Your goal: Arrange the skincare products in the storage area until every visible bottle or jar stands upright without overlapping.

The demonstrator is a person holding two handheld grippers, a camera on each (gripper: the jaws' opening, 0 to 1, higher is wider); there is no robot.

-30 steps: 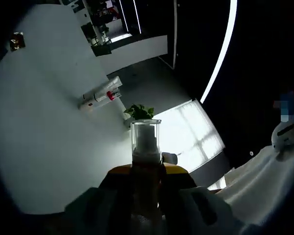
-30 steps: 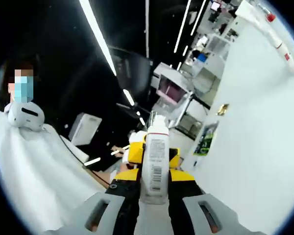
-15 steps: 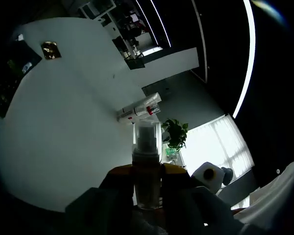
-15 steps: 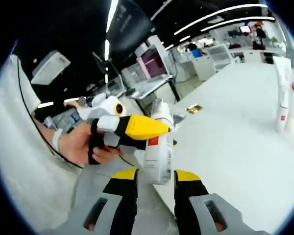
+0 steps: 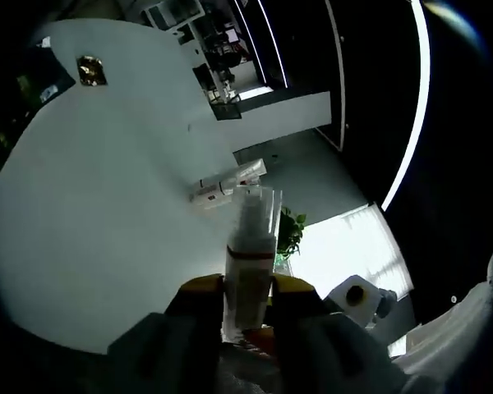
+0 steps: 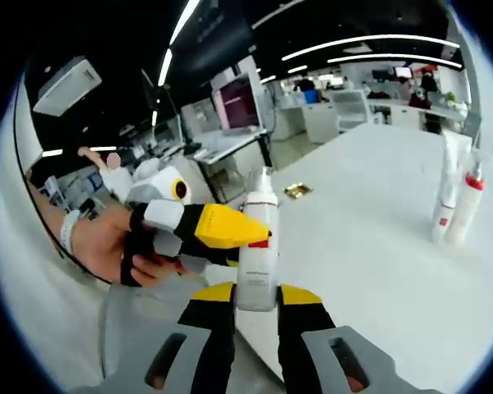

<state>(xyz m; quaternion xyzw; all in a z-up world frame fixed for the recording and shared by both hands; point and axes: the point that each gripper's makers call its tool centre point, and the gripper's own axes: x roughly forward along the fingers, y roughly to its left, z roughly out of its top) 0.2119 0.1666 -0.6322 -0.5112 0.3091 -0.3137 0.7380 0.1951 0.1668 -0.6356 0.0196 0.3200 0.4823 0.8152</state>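
A white pump bottle point(image 6: 259, 277) with a clear cap and a thin red band stands upright between the yellow jaws of my right gripper point(image 6: 256, 294), which is shut on it near the front edge of the white table point(image 6: 370, 254). My left gripper point(image 6: 248, 232), held by a hand point(image 6: 107, 246), reaches in from the left and clamps the same bottle at the red band. In the left gripper view the bottle point(image 5: 251, 246) rises, leaning slightly, from my left gripper point(image 5: 246, 287). A white tube point(image 6: 442, 193) and a red-capped bottle point(image 6: 468, 205) stand upright far right.
The two upright containers point(image 5: 226, 182) stand close together, far out on the table point(image 5: 90, 205). A small gold object point(image 6: 296, 190) lies near the table's far edge. A potted plant point(image 5: 292, 230) and office desks are beyond the table.
Both views have swung round as the hands turned; the table now lies nearly level in the right gripper view. The bottle stays gripped and now leans a little in the left gripper view.
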